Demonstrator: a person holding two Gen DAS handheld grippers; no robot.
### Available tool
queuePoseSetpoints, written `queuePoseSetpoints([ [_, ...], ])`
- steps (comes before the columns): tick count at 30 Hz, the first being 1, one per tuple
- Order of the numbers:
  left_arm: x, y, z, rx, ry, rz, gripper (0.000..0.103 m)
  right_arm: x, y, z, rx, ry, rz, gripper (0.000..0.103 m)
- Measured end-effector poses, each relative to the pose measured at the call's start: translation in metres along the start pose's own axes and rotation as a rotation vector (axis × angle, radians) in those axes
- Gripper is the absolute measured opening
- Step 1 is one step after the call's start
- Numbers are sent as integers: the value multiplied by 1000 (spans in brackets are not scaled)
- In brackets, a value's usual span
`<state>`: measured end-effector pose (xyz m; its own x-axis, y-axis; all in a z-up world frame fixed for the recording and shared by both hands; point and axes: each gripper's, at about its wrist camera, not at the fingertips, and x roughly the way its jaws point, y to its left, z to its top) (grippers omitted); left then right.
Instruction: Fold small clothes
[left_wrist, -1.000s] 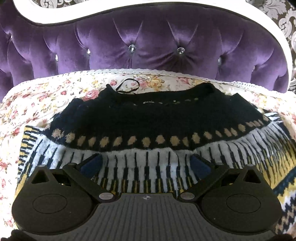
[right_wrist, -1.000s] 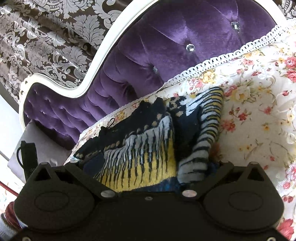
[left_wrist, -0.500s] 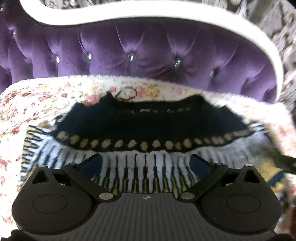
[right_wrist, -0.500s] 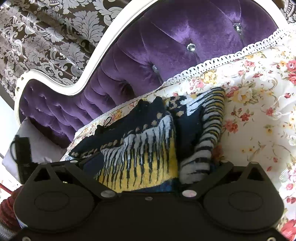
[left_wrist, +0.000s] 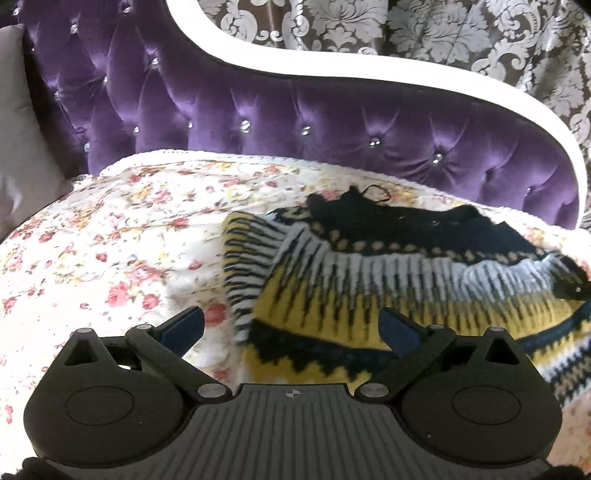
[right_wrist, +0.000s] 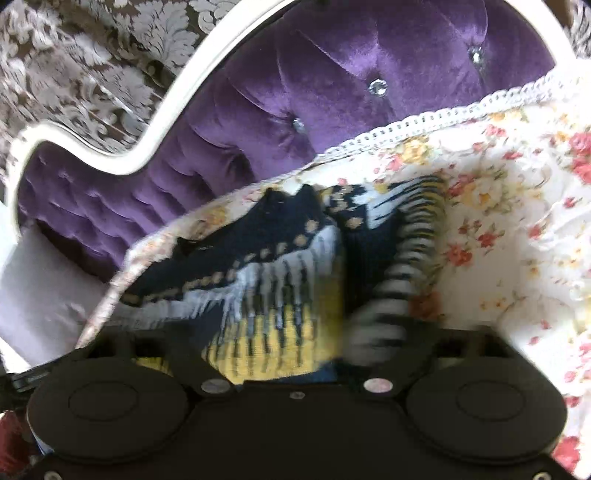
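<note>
Your left gripper (left_wrist: 291, 326) is spread wide with nothing between its blue fingers (left_wrist: 183, 326); one finger hangs over the flowered bedspread (left_wrist: 92, 251), the other over the sweater's yellow band. The sweater (left_wrist: 388, 273) lies on the bedspread in front of the purple headboard (left_wrist: 295, 110), its black neck toward the headboard and its striped sleeve (left_wrist: 245, 266) folded in along the side nearer your left gripper. A thin black loop (left_wrist: 376, 192) sticks out at the neck, on the headboard side.

Your right gripper (right_wrist: 295, 343) sits right at the sweater (right_wrist: 266, 295), whose yellow part fills the space between its arms. That view is blurred and the fingertips are hidden under the knit, so you cannot tell how far it is open or whether it holds the cloth. The folded sleeve (right_wrist: 406, 273) bunches up just ahead of it.

Beside the headboard, off the bedspread's edge, a grey pillow (left_wrist: 22, 129) leans. Behind the headboard's white rim (left_wrist: 332, 70) hangs a brown curtain (left_wrist: 461, 33) with a silver leaf pattern. White lace trim (right_wrist: 424, 122) lines the bedspread (right_wrist: 517, 221) against the headboard (right_wrist: 332, 74).
</note>
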<state>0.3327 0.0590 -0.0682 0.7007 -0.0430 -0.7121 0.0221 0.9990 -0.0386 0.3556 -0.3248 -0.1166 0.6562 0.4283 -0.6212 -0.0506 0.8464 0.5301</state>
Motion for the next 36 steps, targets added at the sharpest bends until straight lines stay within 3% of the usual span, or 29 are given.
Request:
queuePoseSetpoints([
  [1,1,-1,2,9,20,-1,101,-1,0,0,1,1,-25,40],
  [3,-2,-3,8,54,39,1,101,-7,-1,2,30,-20,-26,37],
  [5,-11,-1,6,68,-1,6,101,-16,7,5,36,-51,-17,36],
  [10,-16,33,10,-82,-32,-55,101,-30,61,18,-32,-78,51,35],
  [14,-19,64,12,-177,-51,-20,101,-23,119,27,-71,-70,155,35],
  [20,-18,102,8,-286,-54,8,101,30,203,15,-72,-23,331,35],
  [24,-20,112,6,-289,-60,50,101,87,246,-14,-95,37,322,35],
  [25,-20,116,5,-301,-62,49,101,101,254,-23,-110,51,306,29],
  [26,-20,119,5,-312,-61,44,101,112,262,-32,-130,65,287,29],
  [29,-21,126,3,-339,-67,34,101,139,276,-52,-167,129,284,35],
  [33,-27,126,3,-339,-95,17,101,113,270,-52,-156,64,378,35],
  [36,-31,120,4,-327,-114,-7,101,76,258,-42,-157,-39,385,56],
])
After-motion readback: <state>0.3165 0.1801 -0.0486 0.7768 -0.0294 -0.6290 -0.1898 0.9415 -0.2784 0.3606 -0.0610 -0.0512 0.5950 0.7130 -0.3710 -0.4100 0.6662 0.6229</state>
